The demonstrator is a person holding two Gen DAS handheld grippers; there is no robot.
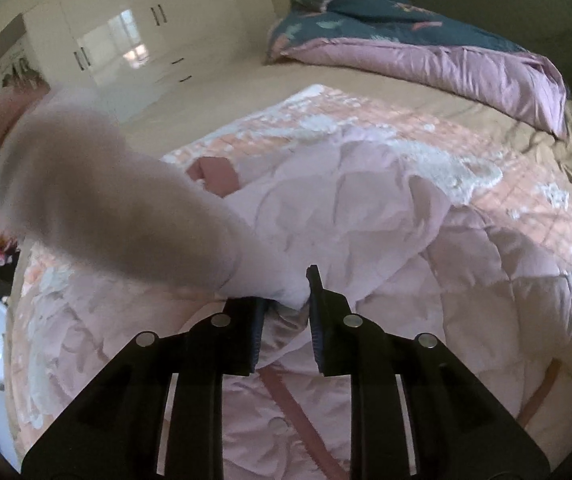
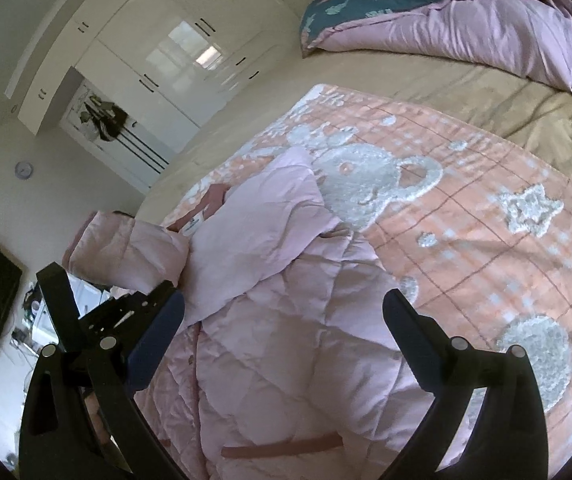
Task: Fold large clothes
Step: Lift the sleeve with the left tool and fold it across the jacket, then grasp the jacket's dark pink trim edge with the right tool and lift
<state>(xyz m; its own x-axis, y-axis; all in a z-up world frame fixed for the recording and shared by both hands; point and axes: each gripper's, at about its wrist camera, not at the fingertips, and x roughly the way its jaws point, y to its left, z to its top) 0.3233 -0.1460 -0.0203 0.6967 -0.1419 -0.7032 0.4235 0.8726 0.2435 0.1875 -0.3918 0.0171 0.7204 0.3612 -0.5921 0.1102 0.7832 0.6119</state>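
- Left gripper point(image 1: 284, 300): fingers nearly together, clamped on the pale cuff end of a sleeve point(image 1: 126, 208), raised off the bed so it can be carried across the body of the coat.
- Sleeve blurred and very near the lens; probably the same quilted cloth as the rest, though hard to tell from this view.
- Right gripper point(image 2: 284, 320): fingers wide apart, nothing between them, hovering over the coat point(image 2: 286, 340), likely ready to pin or take the next part.
- Coat: large, pink, puffy, stitched in diamond quilting, with a darker pink strap point(image 2: 282, 450) low on the front; lying spread on the blanket in the middle of the bed.
- Blanket point(image 2: 465, 216): peach check, with raised fuzzy white bear and star shapes.
- Sheet point(image 2: 425, 80): plain tan, creased.
- Duvet point(image 2: 465, 28): glossy lilac lining, teal patterned face, heaped at the far end, well apart from the coat.
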